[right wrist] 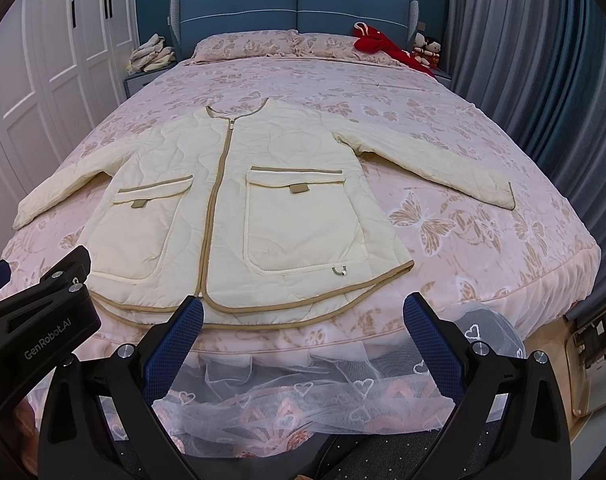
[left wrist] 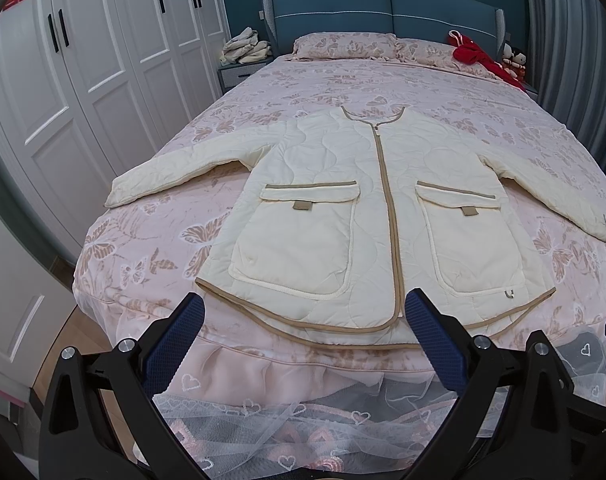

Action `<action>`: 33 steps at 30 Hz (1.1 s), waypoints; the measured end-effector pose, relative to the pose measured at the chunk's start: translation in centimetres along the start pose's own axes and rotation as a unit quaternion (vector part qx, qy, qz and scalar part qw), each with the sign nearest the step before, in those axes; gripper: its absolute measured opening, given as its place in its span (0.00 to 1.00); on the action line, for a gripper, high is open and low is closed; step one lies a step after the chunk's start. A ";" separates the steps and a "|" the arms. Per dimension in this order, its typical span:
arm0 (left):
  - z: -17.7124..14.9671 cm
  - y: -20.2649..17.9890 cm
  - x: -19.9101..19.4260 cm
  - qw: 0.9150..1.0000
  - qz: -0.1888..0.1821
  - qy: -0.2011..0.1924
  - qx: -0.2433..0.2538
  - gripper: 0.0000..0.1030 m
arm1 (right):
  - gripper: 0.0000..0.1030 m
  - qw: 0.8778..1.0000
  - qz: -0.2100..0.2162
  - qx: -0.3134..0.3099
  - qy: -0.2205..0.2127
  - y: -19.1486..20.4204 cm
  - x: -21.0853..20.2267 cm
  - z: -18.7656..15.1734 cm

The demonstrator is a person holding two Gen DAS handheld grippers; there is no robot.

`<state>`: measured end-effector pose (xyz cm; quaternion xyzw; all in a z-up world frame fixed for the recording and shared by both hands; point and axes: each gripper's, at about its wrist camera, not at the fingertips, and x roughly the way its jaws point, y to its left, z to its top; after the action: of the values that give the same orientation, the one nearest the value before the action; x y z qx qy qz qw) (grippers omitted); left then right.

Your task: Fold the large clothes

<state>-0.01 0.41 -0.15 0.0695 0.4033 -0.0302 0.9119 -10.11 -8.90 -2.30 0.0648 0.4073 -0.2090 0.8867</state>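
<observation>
A cream quilted jacket (left wrist: 343, 208) with tan trim and two front pockets lies flat, front up and zipped, on the pink butterfly bedspread (left wrist: 303, 92), hem toward me and both sleeves spread out. It also shows in the right wrist view (right wrist: 231, 200). My left gripper (left wrist: 303, 312) is open and empty, just short of the hem near the zip's bottom. My right gripper (right wrist: 303, 312) is open and empty, below the hem's right half. The left gripper's body (right wrist: 43, 312) shows at the left of the right wrist view.
White wardrobe doors (left wrist: 63, 80) stand along the left. A nightstand with crumpled cloth (left wrist: 245, 48) is at the back left. Pillows (left wrist: 343, 46), a red garment (left wrist: 479, 58) and dolls (left wrist: 513, 60) lie by the blue headboard. Grey curtains (right wrist: 543, 80) hang right. A lace bed skirt (left wrist: 263, 412) hangs below.
</observation>
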 end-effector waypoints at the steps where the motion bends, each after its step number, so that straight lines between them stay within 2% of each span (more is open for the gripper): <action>1: 0.0 0.0 0.0 1.000 0.000 0.000 0.000 0.95 | 0.95 1.000 0.000 0.000 0.000 0.1 0.0 0.1; 21: -0.1 -0.1 0.0 1.000 0.001 -0.001 0.002 0.95 | 0.95 1.000 0.001 0.000 0.002 -0.1 0.0 0.1; 33: -0.1 0.0 0.0 1.000 0.002 -0.001 0.002 0.95 | 0.95 1.000 -0.002 0.005 0.004 0.4 0.4 -1.1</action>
<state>-0.04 0.43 -0.21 0.0721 0.4024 -0.0287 0.9122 -10.40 -8.34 -3.36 0.0689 0.4098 -0.2122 0.8845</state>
